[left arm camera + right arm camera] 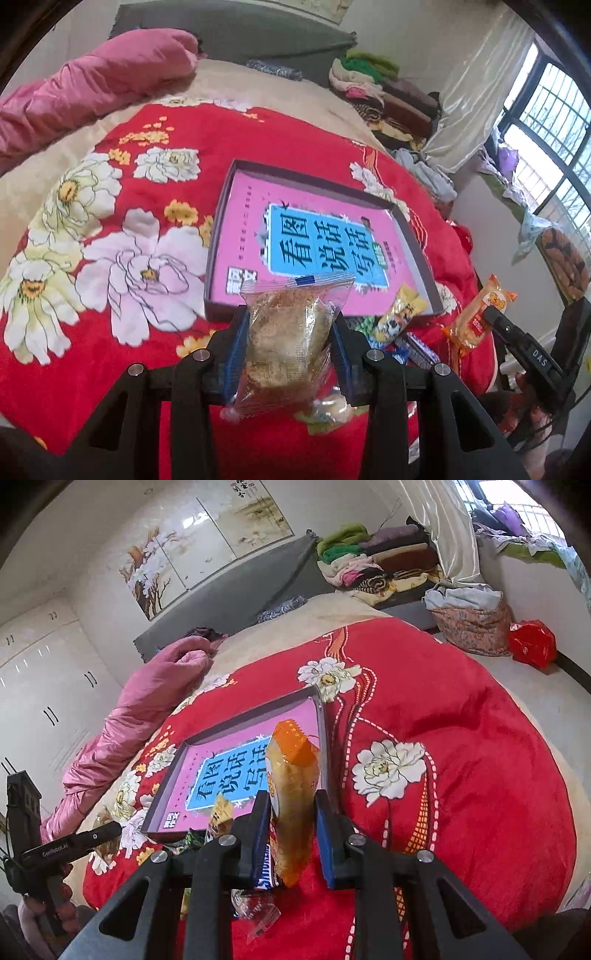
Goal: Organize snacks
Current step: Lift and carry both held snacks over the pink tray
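The left gripper (286,332) has its jaws clamped on a clear-wrapped brown pastry (288,332), held above the near edge of a shallow dark tray (413,236) that lies on a red floral blanket (110,221) and contains a pink book (243,221). The right gripper (291,830) has its jaws clamped on an orange-wrapped snack (293,794), upright at the tray's near right corner. A yellow packet (400,314) leans on the tray's near rim, other packets just beside it.

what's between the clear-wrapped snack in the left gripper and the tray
Bare red blanket only; in the left wrist view the clear-wrapped snack hangs just short of the tray edge.
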Action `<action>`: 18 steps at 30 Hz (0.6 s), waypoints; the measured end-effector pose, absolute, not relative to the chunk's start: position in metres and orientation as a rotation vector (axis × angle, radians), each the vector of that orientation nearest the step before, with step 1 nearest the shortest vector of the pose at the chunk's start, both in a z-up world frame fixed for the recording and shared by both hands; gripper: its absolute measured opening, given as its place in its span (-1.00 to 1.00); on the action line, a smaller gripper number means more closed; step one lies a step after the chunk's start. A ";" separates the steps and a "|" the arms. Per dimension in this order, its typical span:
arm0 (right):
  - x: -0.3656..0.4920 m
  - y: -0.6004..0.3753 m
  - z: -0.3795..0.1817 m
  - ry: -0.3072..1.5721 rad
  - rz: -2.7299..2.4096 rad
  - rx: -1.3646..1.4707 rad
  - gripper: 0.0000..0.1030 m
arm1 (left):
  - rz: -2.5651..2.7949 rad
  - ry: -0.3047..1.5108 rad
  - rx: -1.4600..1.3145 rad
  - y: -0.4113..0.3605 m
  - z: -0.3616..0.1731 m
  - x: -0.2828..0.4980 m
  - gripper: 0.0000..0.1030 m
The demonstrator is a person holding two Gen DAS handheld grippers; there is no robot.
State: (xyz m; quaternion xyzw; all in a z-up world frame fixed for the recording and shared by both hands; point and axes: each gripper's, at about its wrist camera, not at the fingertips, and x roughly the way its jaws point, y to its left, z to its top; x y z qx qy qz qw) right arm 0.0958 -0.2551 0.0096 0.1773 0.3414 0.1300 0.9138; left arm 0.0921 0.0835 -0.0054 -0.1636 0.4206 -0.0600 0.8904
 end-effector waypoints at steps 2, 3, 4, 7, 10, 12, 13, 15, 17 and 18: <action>0.097 -0.253 0.011 0.698 0.275 0.364 -0.53 | -0.116 0.867 -0.335 0.085 -0.004 0.096 -0.17; 0.099 -0.252 0.012 0.697 0.282 0.362 -0.53 | -0.111 0.864 -0.332 0.086 -0.004 0.097 -0.17; 0.100 -0.251 0.012 0.696 0.285 0.360 -0.53 | -0.107 0.863 -0.329 0.087 -0.004 0.100 -0.17; 0.103 -0.247 0.015 0.685 0.300 0.345 -0.53 | -0.096 0.871 -0.329 0.088 -0.007 0.107 -0.17; 0.108 -0.243 0.017 0.677 0.314 0.335 -0.53 | -0.086 0.879 -0.315 0.085 -0.010 0.115 -0.17; 0.111 -0.241 0.017 0.674 0.325 0.331 -0.53 | -0.084 0.878 -0.304 0.082 -0.011 0.118 -0.17; 0.114 -0.240 0.017 0.673 0.331 0.330 -0.53 | -0.081 0.880 -0.293 0.080 -0.011 0.121 -0.17; 0.118 -0.238 0.017 0.671 0.338 0.327 -0.53 | -0.079 0.881 -0.277 0.076 -0.012 0.125 -0.17; 0.122 -0.237 0.017 0.668 0.347 0.326 -0.53 | -0.075 0.887 -0.260 0.072 -0.014 0.131 -0.17; 0.125 -0.236 0.017 0.665 0.351 0.324 -0.53 | -0.074 0.889 -0.250 0.070 -0.015 0.134 -0.17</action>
